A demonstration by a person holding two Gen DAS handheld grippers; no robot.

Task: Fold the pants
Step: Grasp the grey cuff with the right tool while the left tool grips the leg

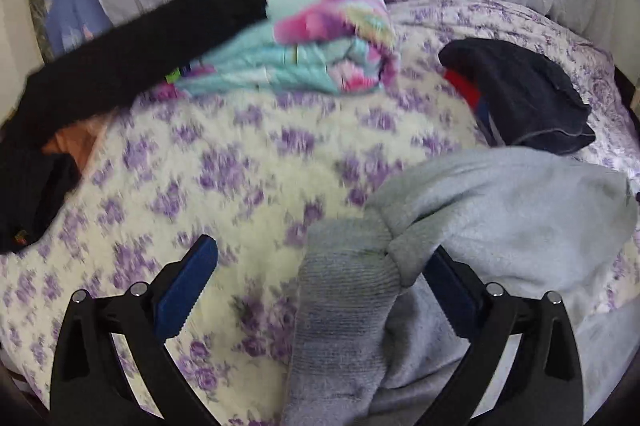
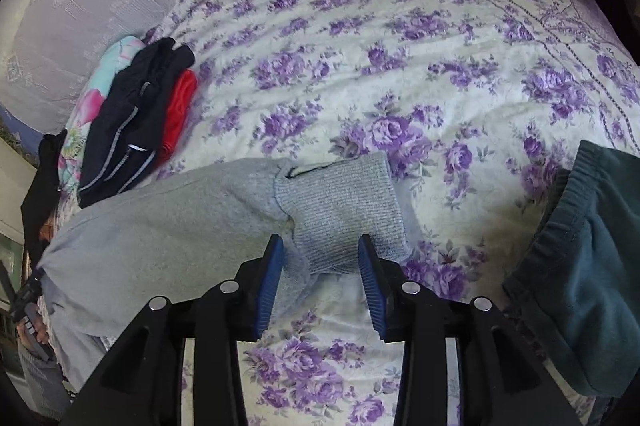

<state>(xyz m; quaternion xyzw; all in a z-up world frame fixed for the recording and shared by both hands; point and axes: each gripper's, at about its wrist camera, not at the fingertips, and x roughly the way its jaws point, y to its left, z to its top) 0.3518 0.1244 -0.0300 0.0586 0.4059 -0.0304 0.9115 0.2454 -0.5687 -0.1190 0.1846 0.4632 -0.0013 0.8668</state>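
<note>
Item: grey pants, lying across the flowered bedspread; one leg runs from lower left to frame centre in the right view, its ribbed cuff between the jaws.
Right gripper: spread, pads apart from the cuff, nothing pinched.
Left gripper: spread wide; the other cuff draped against its right finger, lower centre, not clamped.
Progress, judged: legs being brought together; folding mostly outstanding.
Nearby: dark folded clothes, mid left.

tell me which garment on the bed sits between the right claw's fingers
The light grey fleece sweatpants: their ribbed cuff lies there, unlike the dark teal pants and navy shorts.
</note>
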